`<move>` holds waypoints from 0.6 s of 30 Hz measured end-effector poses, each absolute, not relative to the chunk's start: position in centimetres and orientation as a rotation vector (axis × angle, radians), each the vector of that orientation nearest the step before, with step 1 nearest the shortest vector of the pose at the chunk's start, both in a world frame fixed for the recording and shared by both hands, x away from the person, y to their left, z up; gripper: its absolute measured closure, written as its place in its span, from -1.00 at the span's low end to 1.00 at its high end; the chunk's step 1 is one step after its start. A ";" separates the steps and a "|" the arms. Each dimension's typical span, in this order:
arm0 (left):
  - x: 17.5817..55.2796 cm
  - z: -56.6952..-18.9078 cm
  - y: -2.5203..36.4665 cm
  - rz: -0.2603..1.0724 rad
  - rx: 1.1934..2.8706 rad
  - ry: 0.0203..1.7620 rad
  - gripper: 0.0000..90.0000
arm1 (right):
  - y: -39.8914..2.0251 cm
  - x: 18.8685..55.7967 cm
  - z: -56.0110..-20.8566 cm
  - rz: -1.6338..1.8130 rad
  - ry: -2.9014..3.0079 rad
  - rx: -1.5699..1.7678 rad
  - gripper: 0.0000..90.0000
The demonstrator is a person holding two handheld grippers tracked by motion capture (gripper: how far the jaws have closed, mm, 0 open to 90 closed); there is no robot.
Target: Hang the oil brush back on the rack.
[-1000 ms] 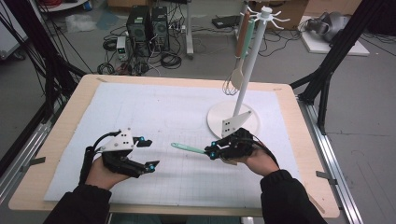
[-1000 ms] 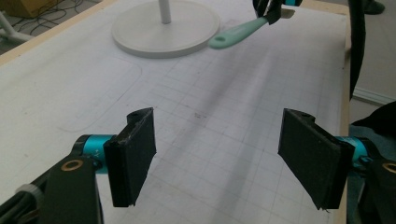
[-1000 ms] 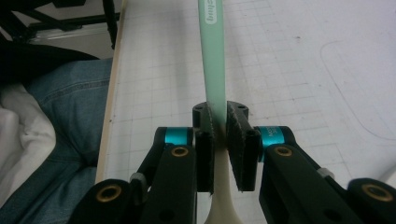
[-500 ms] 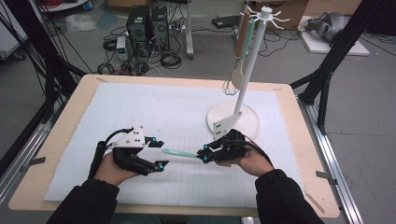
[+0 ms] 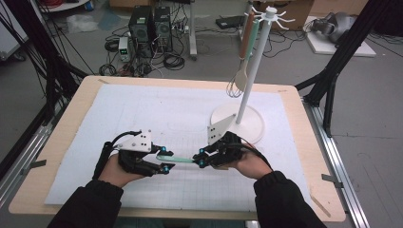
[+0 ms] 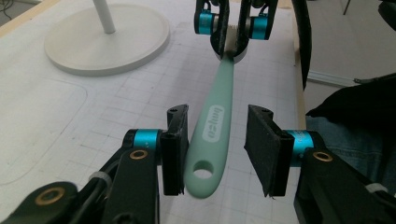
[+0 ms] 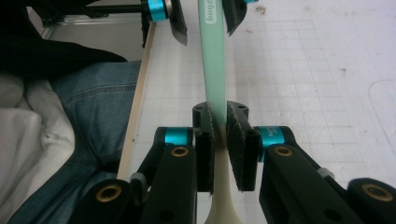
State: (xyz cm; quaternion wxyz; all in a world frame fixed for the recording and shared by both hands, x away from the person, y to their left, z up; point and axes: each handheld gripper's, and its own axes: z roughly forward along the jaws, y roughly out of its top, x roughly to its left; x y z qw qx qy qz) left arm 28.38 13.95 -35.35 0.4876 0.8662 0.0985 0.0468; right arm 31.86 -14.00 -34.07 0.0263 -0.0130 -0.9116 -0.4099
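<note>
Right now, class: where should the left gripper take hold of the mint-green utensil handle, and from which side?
Grip the mint-green utensil handle just above its hanging hole, pads on its narrow edges, coming end-on. The right gripper holds the far end; the left gripper, jaws just closing, already straddles it.

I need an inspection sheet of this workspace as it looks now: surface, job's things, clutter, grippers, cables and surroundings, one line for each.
Surface: wooden table covered by a white grid mat.
Job's things: mint-handled utensil held level above the mat; white rack stand on a round base, a whisk and a spatula hanging from it.
Clutter: nothing seen on the mat.
Grippers: right gripper shut on the utensil's neck; left gripper with jaws just closing around the handle end, one pad beside the handle, a gap at the other.
Cables: black cable trailing from the left gripper; loose cables on the floor.
Surroundings: computer towers on the floor behind the table.
</note>
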 end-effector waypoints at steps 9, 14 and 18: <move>28.4 -35.4 13.9 0.105 2.120 0.220 0.43 | -13.6 31.7 -34.1 -1.246 -2.817 -0.012 0.82; 28.3 -35.5 14.0 0.104 2.127 0.219 0.48 | -13.5 31.7 -34.2 -1.242 -2.827 0.002 0.82; 28.4 -35.3 14.1 0.110 2.126 0.219 0.54 | -13.4 31.7 -34.2 -1.237 -2.831 0.006 0.82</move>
